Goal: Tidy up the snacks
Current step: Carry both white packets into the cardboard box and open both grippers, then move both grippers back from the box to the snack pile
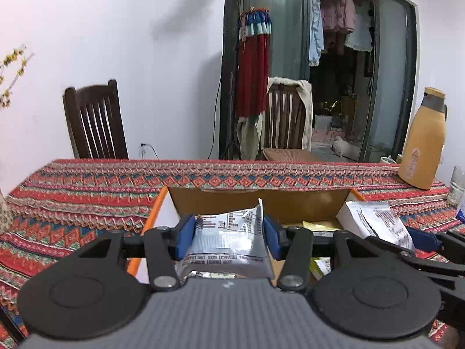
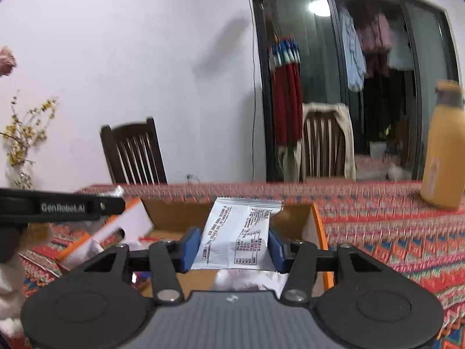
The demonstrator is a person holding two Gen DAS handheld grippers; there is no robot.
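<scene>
Snack packets are what's going on here, two of them in hand: the left gripper (image 1: 228, 237) is clamped on a crinkly silver packet (image 1: 225, 242) between its two blue pads (image 1: 183, 237), and the right gripper (image 2: 234, 245) is squeezing a flatter white packet (image 2: 237, 234) with a nutrition table printed on it, standing roughly upright between its pads. Both packets hang right over an open cardboard box (image 1: 261, 200) with orange edges, sitting on the table with the red patterned tablecloth (image 1: 87, 192). Down inside the box I can make out a yellow-green wrapper (image 1: 318, 264) and, in the right wrist view, one more silvery packet (image 2: 250, 280) just under the white one; can't count the rest, it's mostly hidden. In the left view the right gripper's white packet (image 1: 380, 221) shows up at the box's right rim. One orange thermos jug (image 1: 423, 142) stands on the far right of the table, with one clear glass (image 1: 457, 184) just beside it. Two dark wooden chairs sit behind the table: a bare one (image 1: 94, 123) against the white wall and one (image 1: 286, 122) with a cream cloth draped over it by the glass door. The right view is a bit blurry.
</scene>
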